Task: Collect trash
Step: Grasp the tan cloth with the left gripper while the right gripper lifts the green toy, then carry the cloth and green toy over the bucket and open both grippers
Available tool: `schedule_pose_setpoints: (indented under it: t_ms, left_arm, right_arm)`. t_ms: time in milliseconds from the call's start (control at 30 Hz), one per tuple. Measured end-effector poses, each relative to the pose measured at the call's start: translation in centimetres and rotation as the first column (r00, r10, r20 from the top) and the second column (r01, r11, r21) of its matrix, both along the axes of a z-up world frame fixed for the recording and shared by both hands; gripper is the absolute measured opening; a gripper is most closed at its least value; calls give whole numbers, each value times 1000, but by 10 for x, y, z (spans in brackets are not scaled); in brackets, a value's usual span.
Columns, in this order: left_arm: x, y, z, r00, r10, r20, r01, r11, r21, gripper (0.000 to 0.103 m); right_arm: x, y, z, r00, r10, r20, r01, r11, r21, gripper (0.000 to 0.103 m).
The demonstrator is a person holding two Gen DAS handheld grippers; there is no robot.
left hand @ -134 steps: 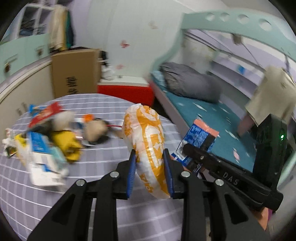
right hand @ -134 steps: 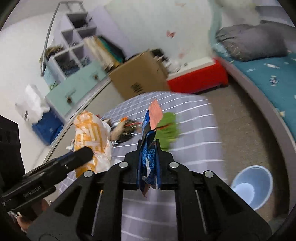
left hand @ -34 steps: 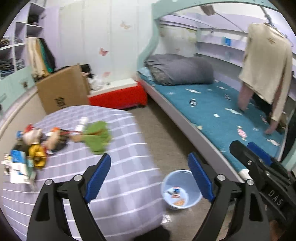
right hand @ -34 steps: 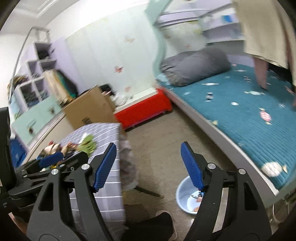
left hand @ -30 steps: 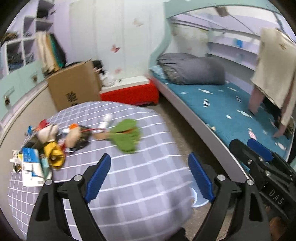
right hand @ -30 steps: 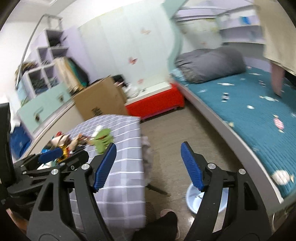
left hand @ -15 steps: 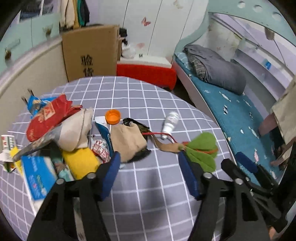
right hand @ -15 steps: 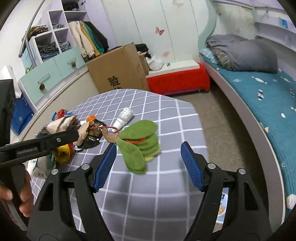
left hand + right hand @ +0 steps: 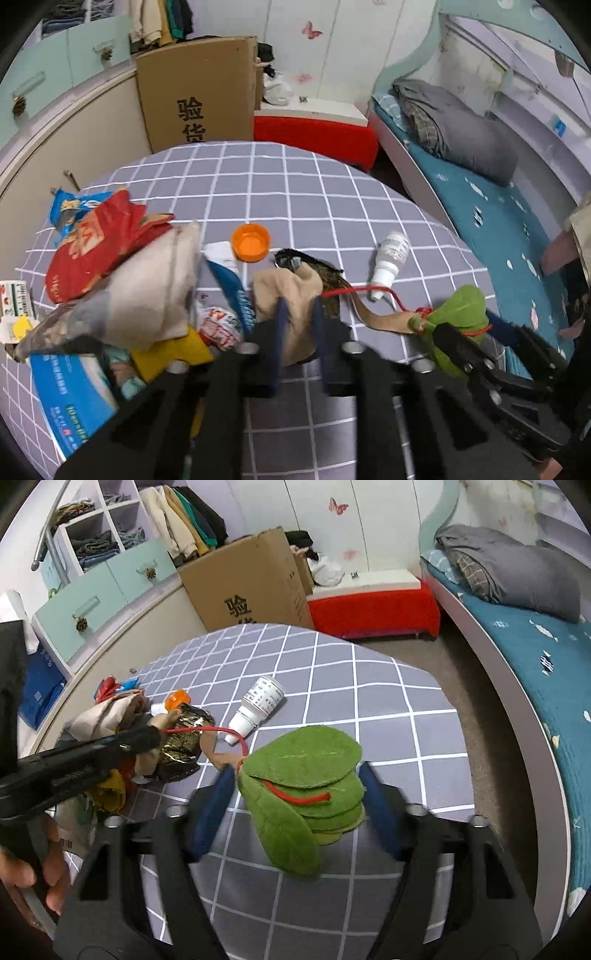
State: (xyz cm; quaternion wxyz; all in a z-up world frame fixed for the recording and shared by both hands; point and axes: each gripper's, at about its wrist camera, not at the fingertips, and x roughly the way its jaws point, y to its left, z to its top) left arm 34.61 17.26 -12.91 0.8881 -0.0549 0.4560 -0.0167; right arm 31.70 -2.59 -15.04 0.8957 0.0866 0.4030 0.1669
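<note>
The left gripper [image 9: 298, 328] has its jaws clenched on a tan cloth [image 9: 286, 291]. The right gripper [image 9: 293, 805] has its jaws loose around green felt leaves [image 9: 306, 768], closing. One orange cap [image 9: 250, 242] and one white bottle [image 9: 389, 258] lie nearby on the bench [image 9: 295, 192].

Both tools back from bin to table: left tool [image 9: 298, 332] now clamped on beige cloth [image 9: 291, 295], right tool [image 9: 295, 805] narrowing around green felt leaves [image 9: 306, 775].

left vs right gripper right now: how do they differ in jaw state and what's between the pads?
The left gripper is pinched shut on the beige cloth; the right gripper is open, its jaws just closing around the green felt leaves without pressing them. The left sits at the edge of the trash pile; the right is over bare checkered tablecloth. Both have blue pads and angle down at the same table.
</note>
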Motion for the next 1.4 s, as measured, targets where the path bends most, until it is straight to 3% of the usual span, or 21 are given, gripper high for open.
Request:
schedule_pose_setpoints:
  t_ms: [167,233,433,667,867,1000,1133,1400]
  left_arm:
    - [-13,3,13,999,15,46,-14,1000,-17,4]
    - [-21,0,20,998,13,59,-11,999,-32,4]
    - [-54,-16,48,991,-11,134,19,998,-53,4]
    - [-90,-52,75,980,-77,183,94,992,-86,4]
    - [-116,-115,73,962,-198,188,221,969,-109,4]
    - [-124,-180,52,939,-311,148,327,940,-96,4]
    - [-124,-239,11,912,-403,68,408,908,-91,4]
    - [-103,-325,-111,853,-489,-180,484,872,-76,4]
  right_arm:
    - [-7,5,0,1000,29,6,-29,1000,-3,22]
    - [-16,3,5,999,37,30,-38,999,19,18]
    - [-47,-17,32,992,4,123,-14,997,80,17]
    - [-96,-84,66,962,-150,227,118,981,151,17]
    - [-143,-153,57,927,-294,232,255,949,186,17]
    - [-167,-186,31,910,-364,198,329,925,190,17]
    - [-185,-225,-6,890,-437,132,410,892,187,17]
    - [-200,-279,-83,834,-552,21,545,828,128,17]
